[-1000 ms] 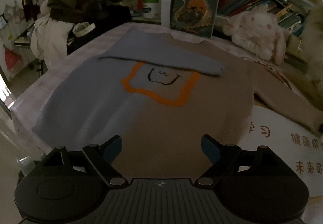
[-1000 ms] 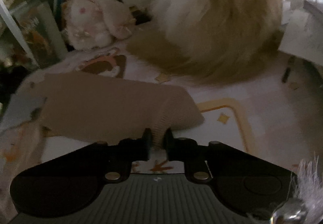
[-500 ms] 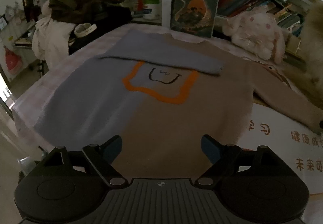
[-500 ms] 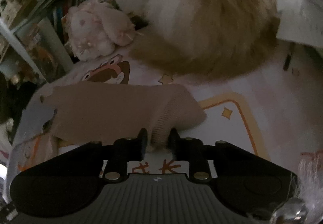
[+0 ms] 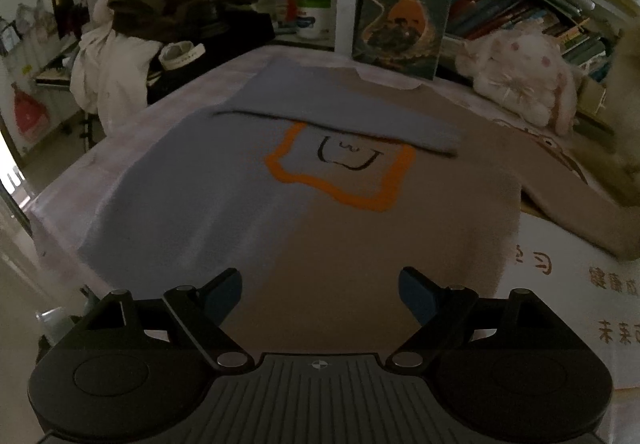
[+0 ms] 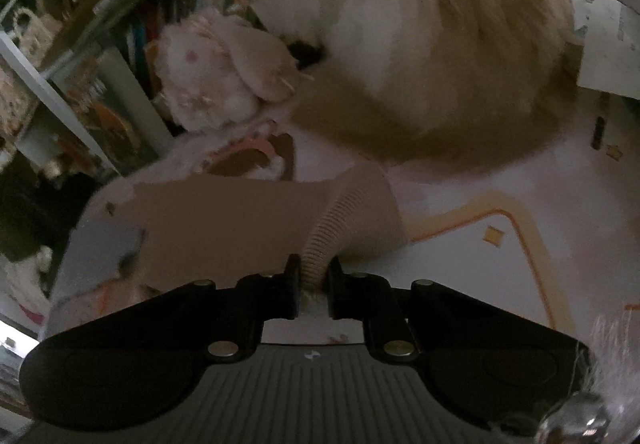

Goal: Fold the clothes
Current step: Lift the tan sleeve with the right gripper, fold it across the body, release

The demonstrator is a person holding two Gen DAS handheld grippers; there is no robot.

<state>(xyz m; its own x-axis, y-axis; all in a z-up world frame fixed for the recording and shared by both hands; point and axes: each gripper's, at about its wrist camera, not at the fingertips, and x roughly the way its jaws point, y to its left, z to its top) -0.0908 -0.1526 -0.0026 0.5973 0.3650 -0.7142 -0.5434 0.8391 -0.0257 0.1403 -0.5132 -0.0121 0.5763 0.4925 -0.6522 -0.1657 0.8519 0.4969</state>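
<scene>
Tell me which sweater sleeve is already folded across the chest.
The blue sleeve, lying across the chest above the orange outline. The tan sleeve is extended, its ribbed cuff pinched in the right gripper.

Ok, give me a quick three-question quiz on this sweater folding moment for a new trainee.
1. True or false: the left gripper is shut on the sweater.
2. Which part of the sweater does the right gripper pinch? A) collar B) hem C) tan sleeve cuff
3. Fill in: the blue sleeve lies folded across the sweater's ____.

Key: 1 false, its jaws stand open above the sweater; 2 C; 3 chest, just above the orange-outlined face print.
</scene>
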